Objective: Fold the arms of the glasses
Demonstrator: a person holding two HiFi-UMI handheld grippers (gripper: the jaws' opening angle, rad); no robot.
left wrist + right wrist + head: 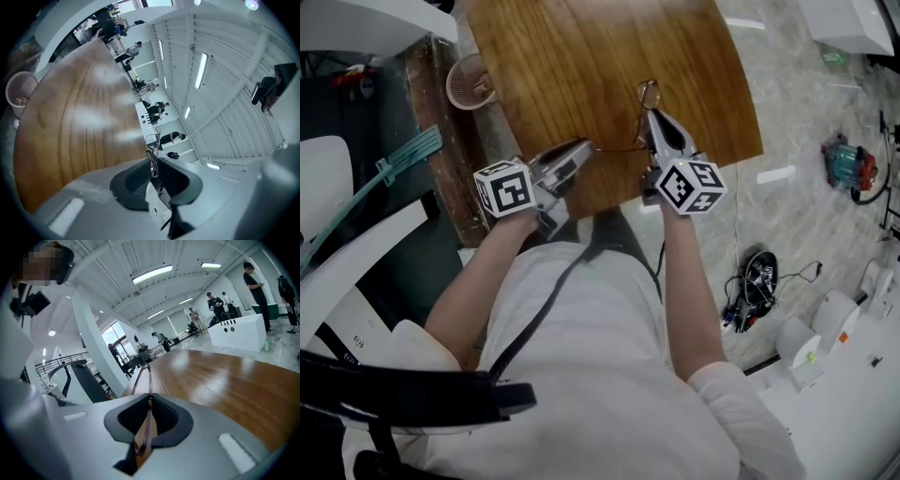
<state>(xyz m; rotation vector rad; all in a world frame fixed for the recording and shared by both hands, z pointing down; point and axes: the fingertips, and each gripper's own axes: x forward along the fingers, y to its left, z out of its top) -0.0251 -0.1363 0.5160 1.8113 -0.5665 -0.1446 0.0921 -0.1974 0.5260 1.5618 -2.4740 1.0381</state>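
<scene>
Thin metal-framed glasses (649, 94) hang over the near edge of the wooden table (572, 56). My right gripper (655, 119) is shut on the front frame; in the right gripper view the frame (149, 420) stands edge-on between the pads, and the two arms (141, 376) run out ahead. My left gripper (587, 148) comes in from the left, rolled on its side. It is shut on the tip of one arm (152, 161), which shows as thin wire pinched between its pads. In the head view that arm (623, 148) spans between the two grippers.
A pink cup (469, 82) stands on a dark bench left of the table, also in the left gripper view as the cup (19, 91). On the floor at right lie a teal tool (847, 167) and cables (755, 281). Several people stand far off by a white counter (239, 331).
</scene>
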